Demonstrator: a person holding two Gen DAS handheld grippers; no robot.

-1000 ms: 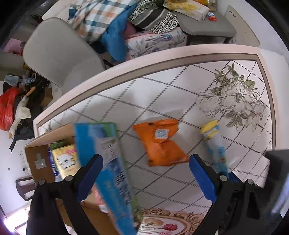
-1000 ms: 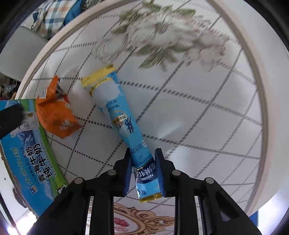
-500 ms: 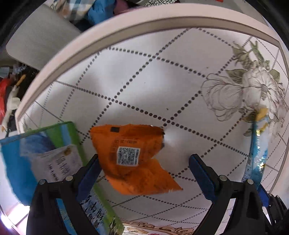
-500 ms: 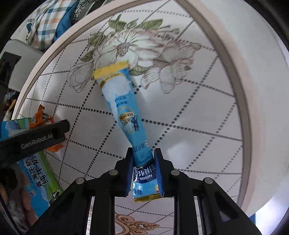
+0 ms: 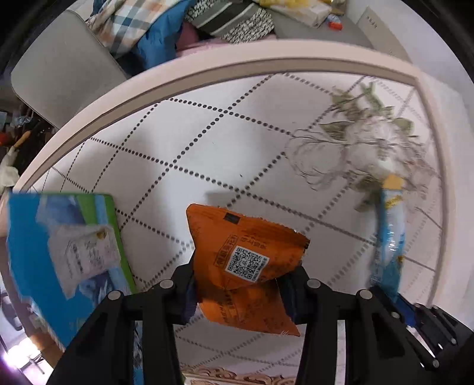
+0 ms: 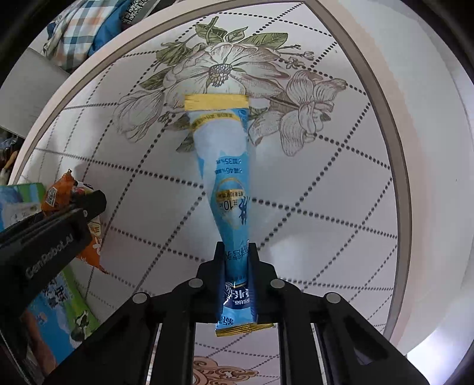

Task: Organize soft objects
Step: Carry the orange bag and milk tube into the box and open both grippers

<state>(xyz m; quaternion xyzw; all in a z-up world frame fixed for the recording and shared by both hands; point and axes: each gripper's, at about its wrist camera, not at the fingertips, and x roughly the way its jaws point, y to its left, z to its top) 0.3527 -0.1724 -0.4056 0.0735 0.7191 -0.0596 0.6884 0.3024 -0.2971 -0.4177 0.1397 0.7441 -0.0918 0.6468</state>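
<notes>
An orange snack packet [image 5: 246, 266] sits between the fingers of my left gripper [image 5: 243, 293], which is shut on it above the table. The packet also shows at the left of the right wrist view [image 6: 56, 195], with the left gripper [image 6: 74, 213] around it. My right gripper [image 6: 237, 260] is shut on the lower end of a long blue stick sachet [image 6: 225, 165] with yellow ends, held over the flower print. The sachet shows at the right of the left wrist view [image 5: 391, 237].
A blue and green milk carton box [image 5: 65, 251] lies at the left, also seen in the right wrist view [image 6: 59, 302]. The round table [image 5: 207, 142] has a pale rim [image 5: 177, 80]. A grey chair [image 5: 59, 68] and piled clothes [image 5: 142, 26] stand beyond it.
My left gripper has moved in and closed on the orange packet and lifted it. My right gripper has carried the blue sachet up over the flower print.
</notes>
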